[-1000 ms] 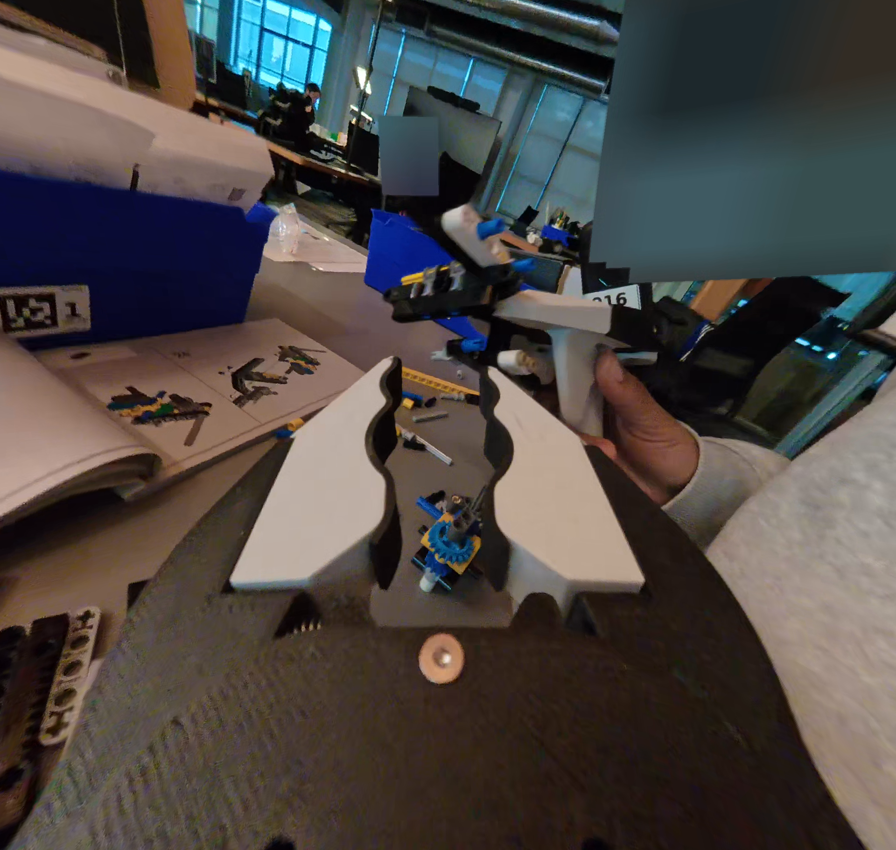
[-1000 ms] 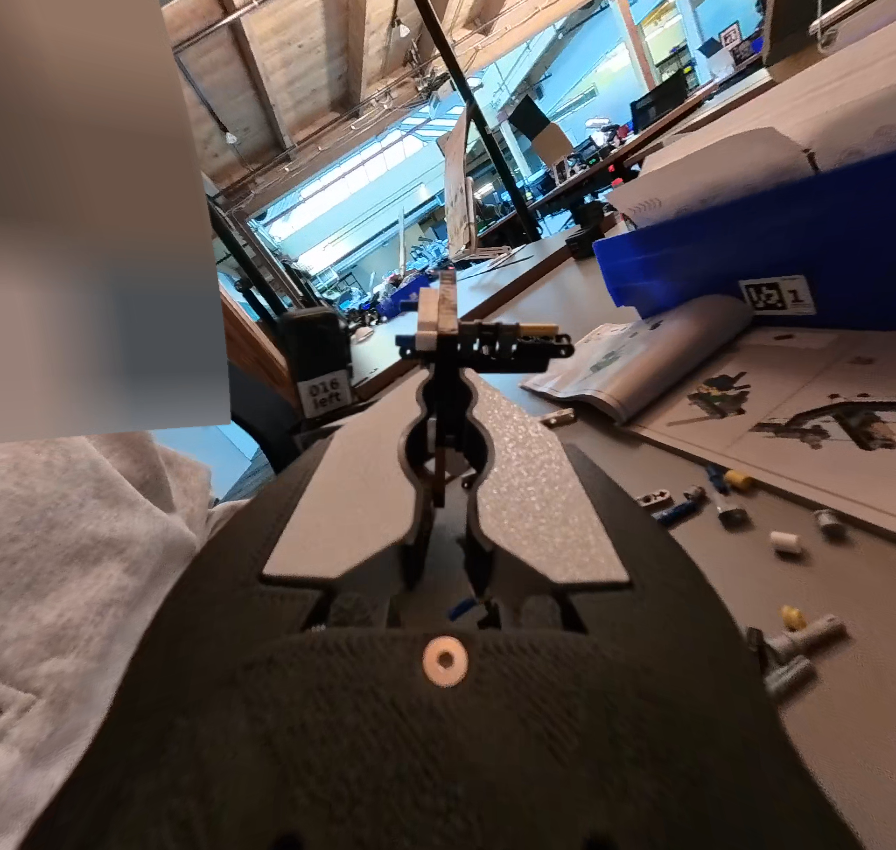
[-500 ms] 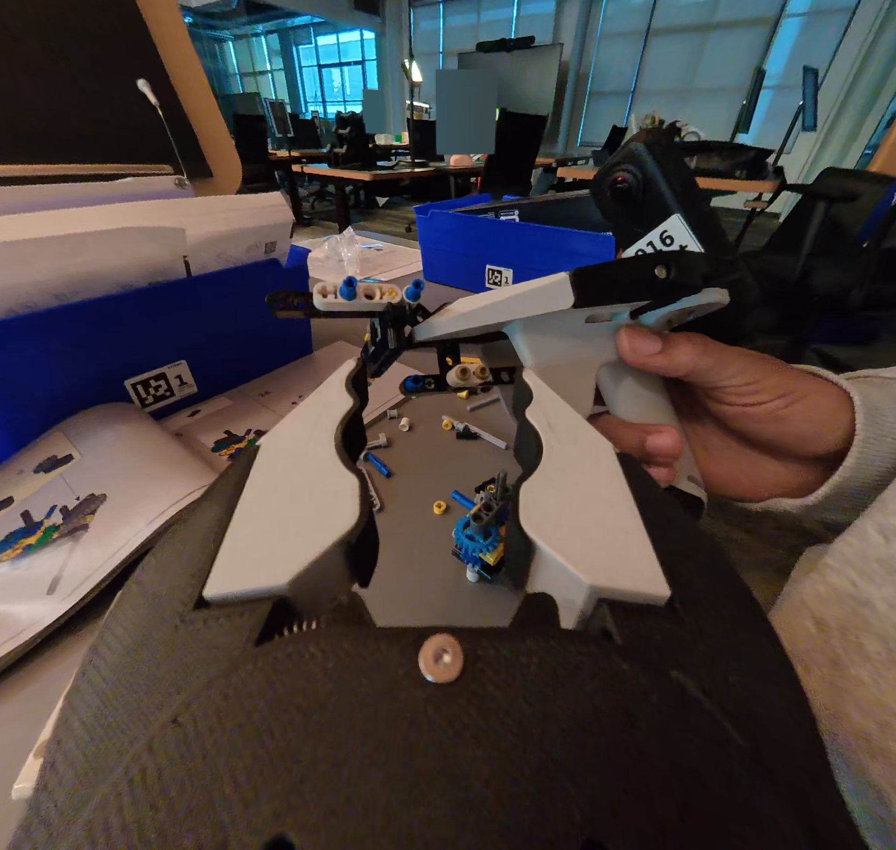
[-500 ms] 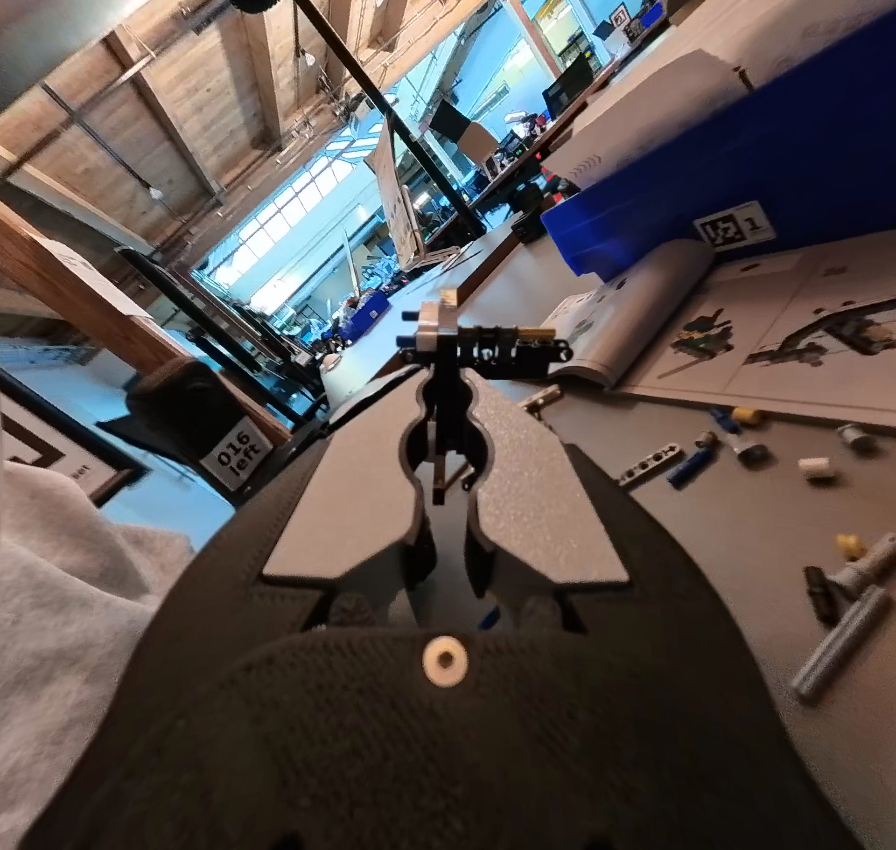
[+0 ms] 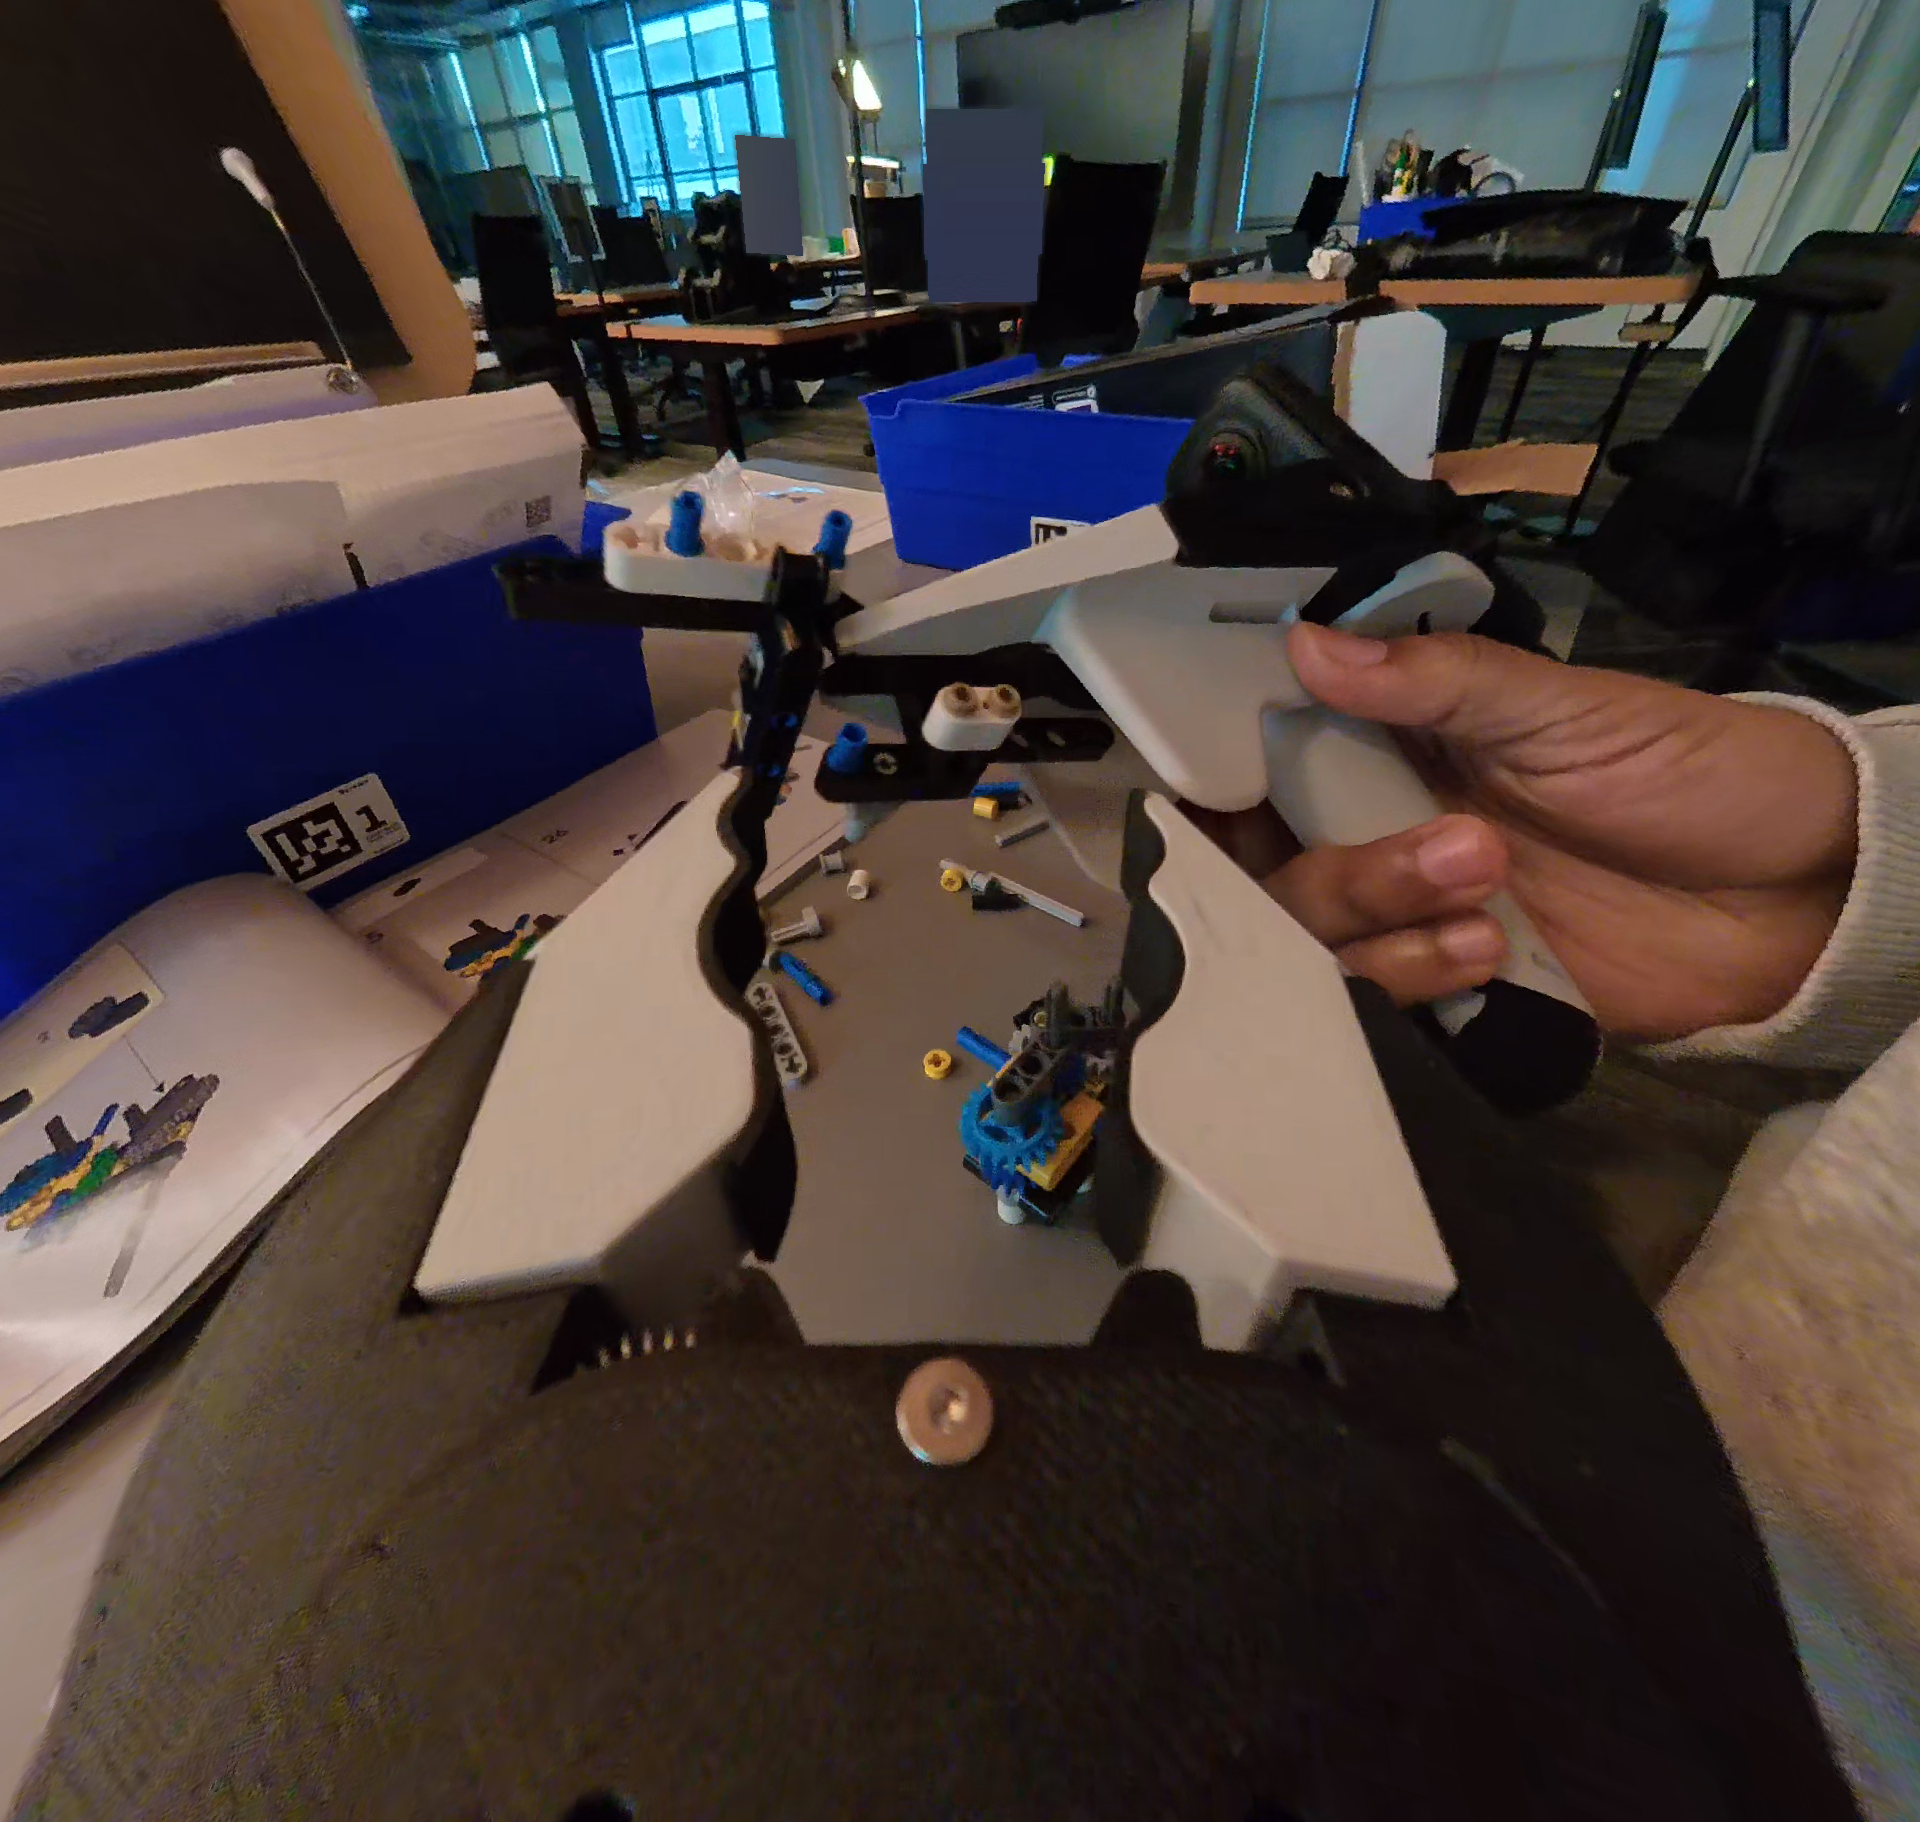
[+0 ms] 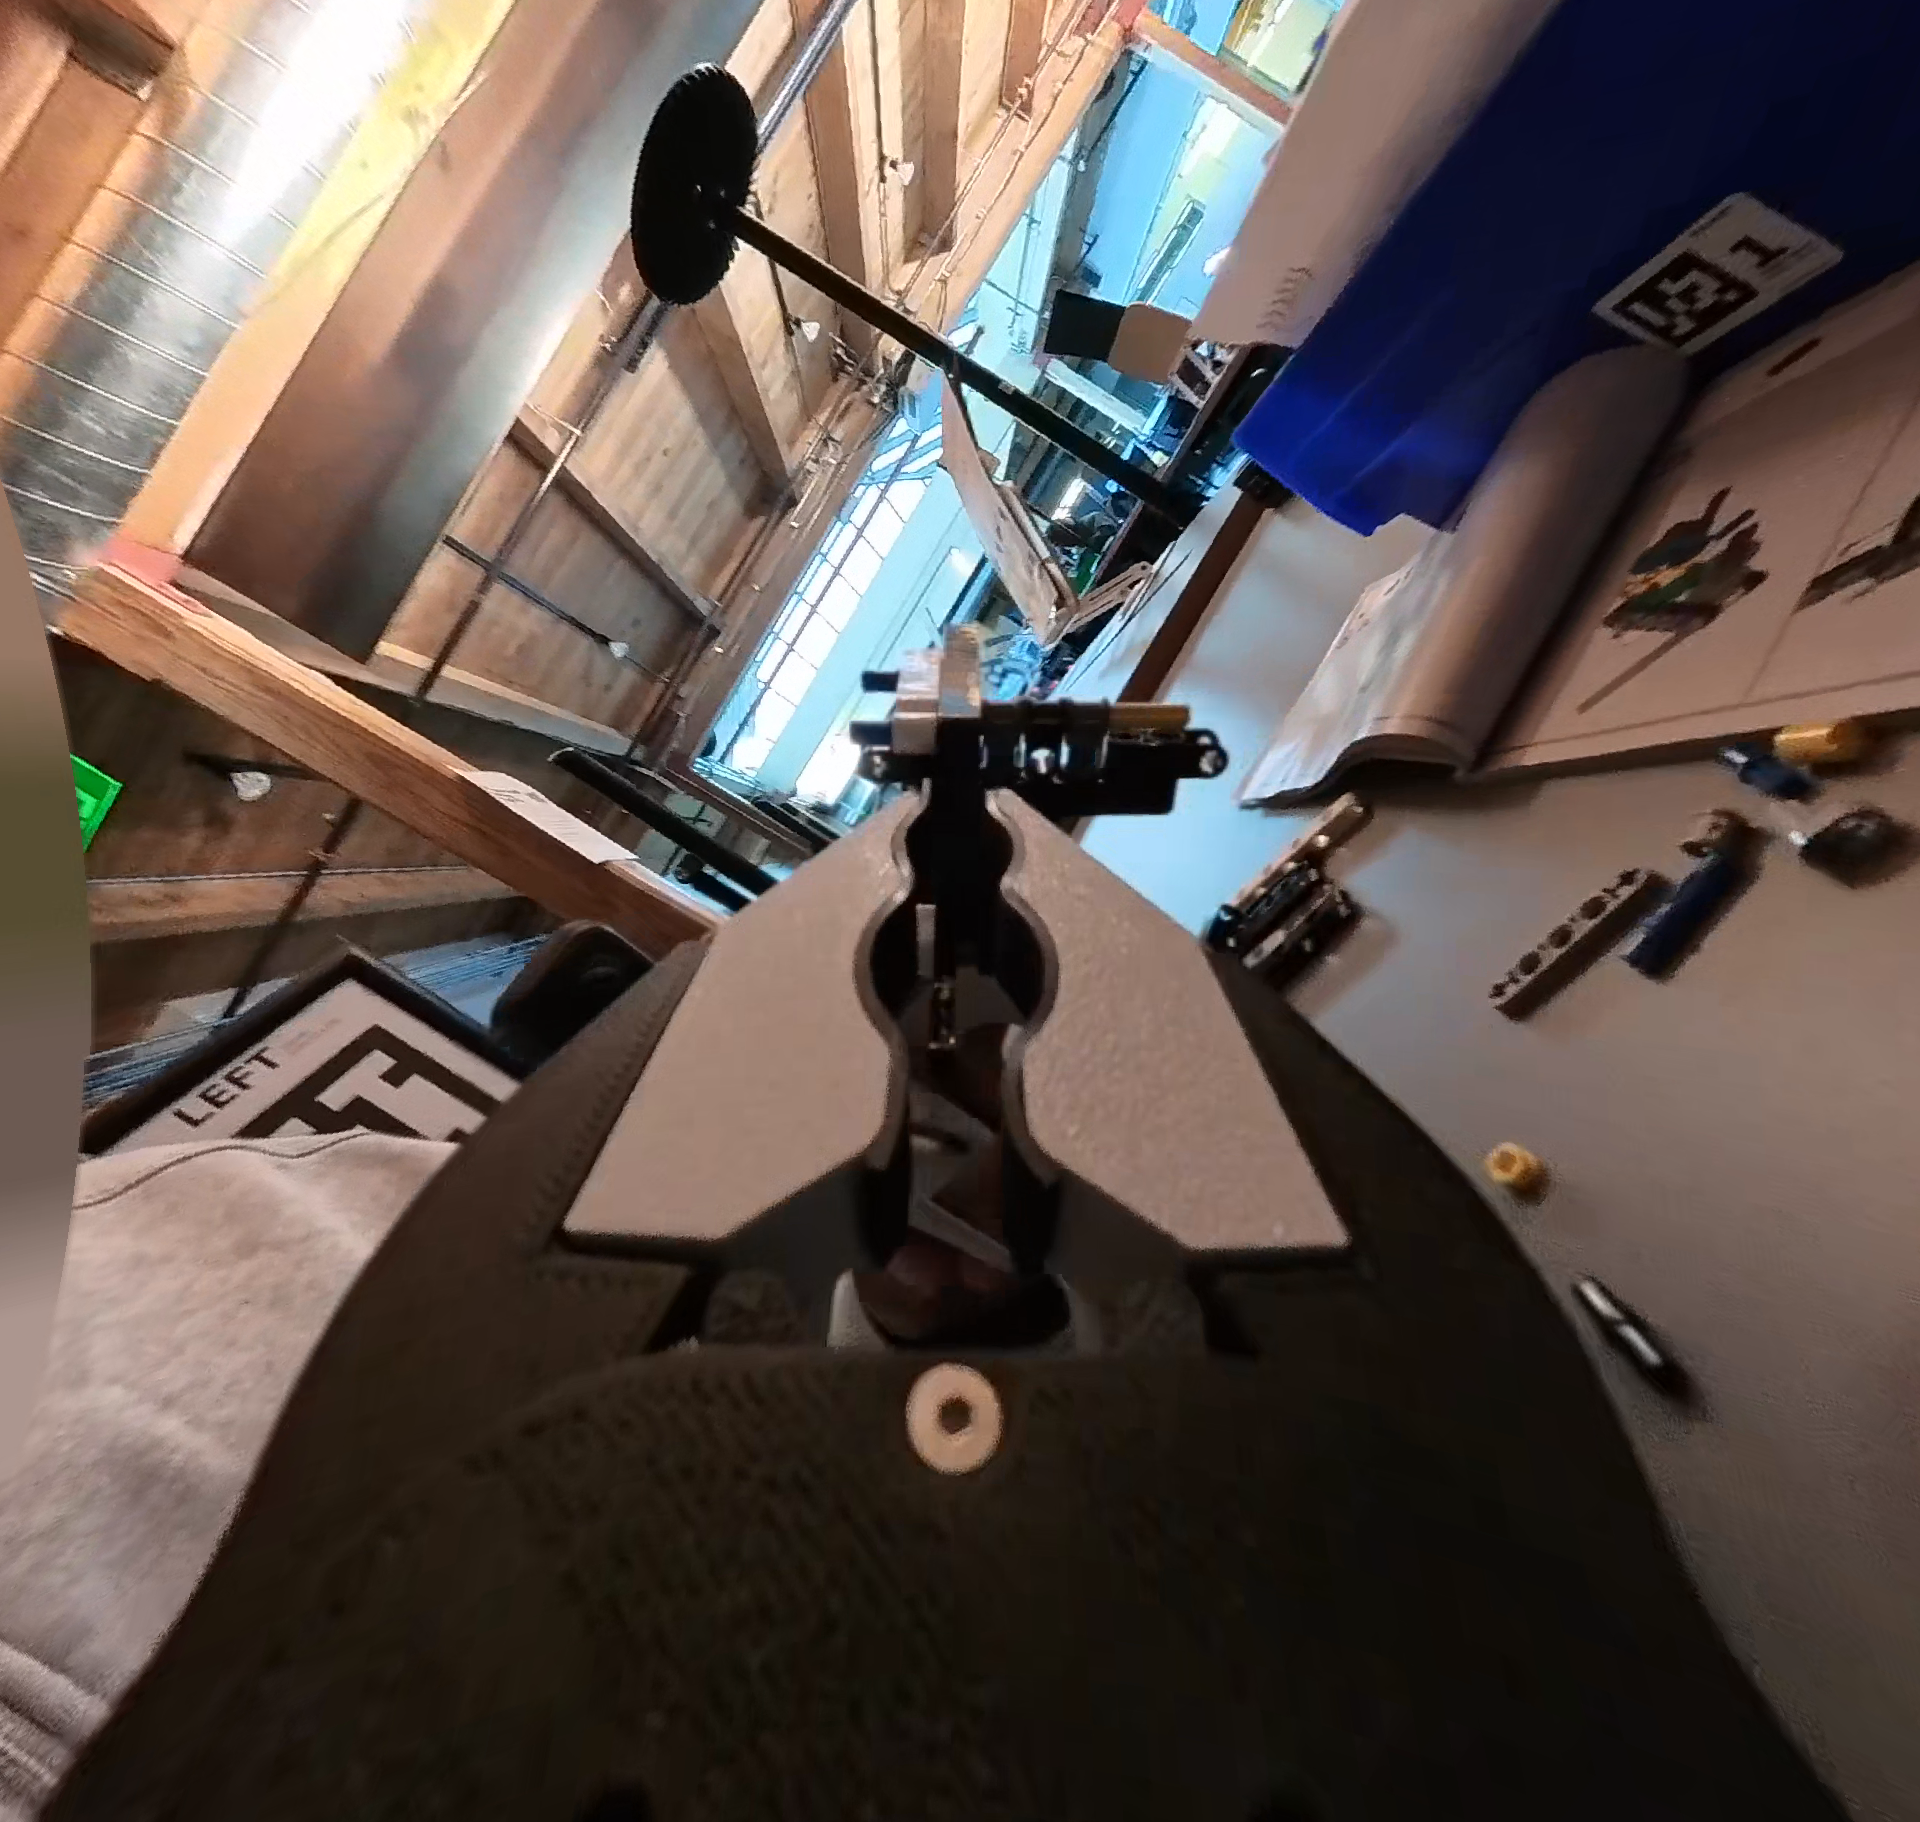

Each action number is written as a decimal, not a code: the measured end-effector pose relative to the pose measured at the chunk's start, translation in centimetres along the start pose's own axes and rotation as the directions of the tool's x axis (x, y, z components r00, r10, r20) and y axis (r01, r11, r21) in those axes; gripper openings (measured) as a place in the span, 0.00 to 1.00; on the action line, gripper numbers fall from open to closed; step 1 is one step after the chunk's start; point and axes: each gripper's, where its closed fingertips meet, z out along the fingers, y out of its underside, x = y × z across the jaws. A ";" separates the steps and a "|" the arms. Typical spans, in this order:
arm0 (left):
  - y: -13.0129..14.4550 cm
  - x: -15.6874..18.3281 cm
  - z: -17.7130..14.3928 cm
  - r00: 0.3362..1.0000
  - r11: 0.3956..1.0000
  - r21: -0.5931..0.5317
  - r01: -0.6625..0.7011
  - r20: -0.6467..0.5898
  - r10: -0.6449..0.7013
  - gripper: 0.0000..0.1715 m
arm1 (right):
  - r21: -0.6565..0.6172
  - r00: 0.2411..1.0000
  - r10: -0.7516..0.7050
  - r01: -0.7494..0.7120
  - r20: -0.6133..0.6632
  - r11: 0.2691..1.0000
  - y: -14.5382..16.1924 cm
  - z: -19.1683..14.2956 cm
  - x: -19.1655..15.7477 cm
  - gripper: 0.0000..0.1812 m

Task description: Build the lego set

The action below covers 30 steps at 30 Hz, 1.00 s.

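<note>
Left gripper [image 5: 940, 842]: jaws spread wide, nothing between them, no contact with any part; it hangs above the grey table [image 5: 914, 1253]. Right gripper [image 6: 961, 816]: jaws closed to a narrow gap and clamped on the black lego frame [image 6: 1039, 770], which it holds clear of the table. In the left wrist view the same frame [image 5: 790, 671] stands just beyond the left gripper's tips, gripped at the tip of the right gripper [image 5: 842, 629]. A white beam [image 5: 696, 557] with blue pins sits on top of the frame, and a small white connector [image 5: 971, 712] is on its lower black arm. A hand [image 5: 1579, 837] grips the right gripper's handle. Small geared sub-assembly [image 5: 1034, 1107], blue gear and yellow parts: on the table below the frame, touching or just beside the inner face of the left gripper's right finger; which of the two cannot be told. Loose pins and a short grey beam [image 5: 779, 1029] lie scattered on the table between the frame and the sub-assembly. Open instruction booklet [image 5: 208, 1045]: on the table left of the frame. Blue bin [image 5: 312, 712]: behind the booklet.
</note>
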 end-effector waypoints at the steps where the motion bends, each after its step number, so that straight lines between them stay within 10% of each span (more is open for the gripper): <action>1: -0.1 0.2 0.0 1.000 1.000 0.002 -0.017 0.003 0.017 0.40 | -0.005 1.000 0.013 -0.013 0.013 1.000 0.2 0.1 -0.1 0.03; 30: -1.4 0.3 -0.9 0.987 0.985 0.076 -0.154 0.051 0.150 0.35 | -0.092 0.975 0.178 -0.166 0.137 0.982 1.4 0.3 -1.3 0.04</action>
